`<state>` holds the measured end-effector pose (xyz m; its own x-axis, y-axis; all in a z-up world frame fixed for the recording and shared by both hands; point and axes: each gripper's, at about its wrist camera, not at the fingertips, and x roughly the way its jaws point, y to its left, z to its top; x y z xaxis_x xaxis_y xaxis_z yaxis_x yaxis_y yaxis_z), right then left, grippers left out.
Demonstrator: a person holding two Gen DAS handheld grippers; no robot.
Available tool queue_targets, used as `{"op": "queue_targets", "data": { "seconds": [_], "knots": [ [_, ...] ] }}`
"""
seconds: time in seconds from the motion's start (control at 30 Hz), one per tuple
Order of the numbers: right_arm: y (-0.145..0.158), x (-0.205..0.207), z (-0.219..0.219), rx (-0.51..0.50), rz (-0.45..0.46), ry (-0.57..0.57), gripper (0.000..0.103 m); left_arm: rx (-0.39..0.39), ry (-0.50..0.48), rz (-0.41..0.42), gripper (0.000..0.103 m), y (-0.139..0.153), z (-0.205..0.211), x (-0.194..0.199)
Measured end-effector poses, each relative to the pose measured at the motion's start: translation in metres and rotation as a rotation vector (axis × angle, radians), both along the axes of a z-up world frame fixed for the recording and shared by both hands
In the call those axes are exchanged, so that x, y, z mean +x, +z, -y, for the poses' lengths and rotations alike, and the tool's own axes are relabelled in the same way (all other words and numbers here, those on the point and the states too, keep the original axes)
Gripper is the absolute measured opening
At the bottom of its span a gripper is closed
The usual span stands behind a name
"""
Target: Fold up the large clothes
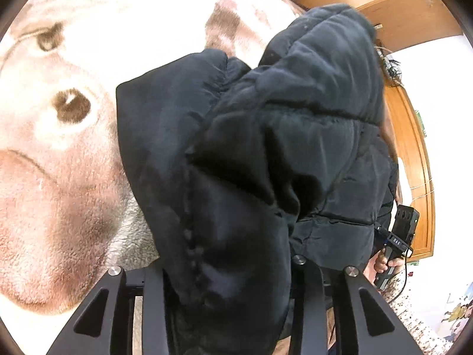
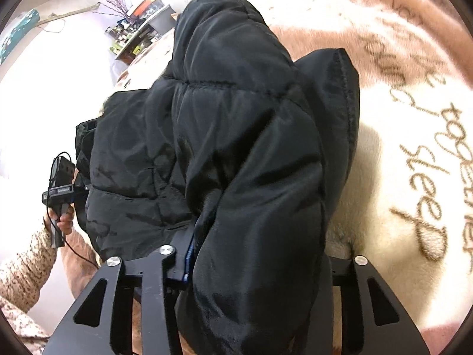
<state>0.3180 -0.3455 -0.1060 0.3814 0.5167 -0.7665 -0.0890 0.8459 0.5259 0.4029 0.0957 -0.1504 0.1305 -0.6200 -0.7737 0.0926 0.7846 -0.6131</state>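
Left tongs [image 1: 227, 301] clamped on a thick bunch of the black puffer jacket [image 1: 266, 153], padding bulging out between the two fingers. Right tongs [image 2: 251, 290] likewise gripping a fat fold of the same jacket [image 2: 236, 148], fabric swallowing the fingertips. Jacket hanging or draped forward from both grips, long axis running away from each pair of tongs toward the bed, bulk bunched between the two hands rather than spread flat. Each grip at an opposite side of the garment, neither plainly nearer the middle; right-hand handle [image 1: 396, 251] visible past the jacket's edge in the left view, left-hand handle [image 2: 59, 195] past it in the right view. Below and beyond, a plush blanket [image 1: 59, 177] in cream and brown, with script lettering [image 2: 428, 177] on the right-hand side, covering the bed. Wooden furniture [image 1: 414, 148] further off, cluttered shelf [image 2: 139, 29] at the far side. Nothing lying on the blanket where the jacket would likely come down; judged obstacle only the jacket's own puffiness.
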Motion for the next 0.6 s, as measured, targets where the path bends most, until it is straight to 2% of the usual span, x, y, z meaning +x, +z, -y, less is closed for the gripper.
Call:
{"op": "queue_targets", "data": {
  "seconds": [0.37, 0.6],
  "knots": [
    [0.031, -0.011, -0.009, 0.041, 0.114, -0.013, 0.035, -0.032, 0.011, 0.093, 0.033, 0.033, -0.023, -0.024],
    [0.042, -0.007, -0.029, 0.065, 0.172, 0.026, 0.035, -0.016, 0.029, 0.142, 0.033, 0.052, -0.044, -0.046]
  ]
}}
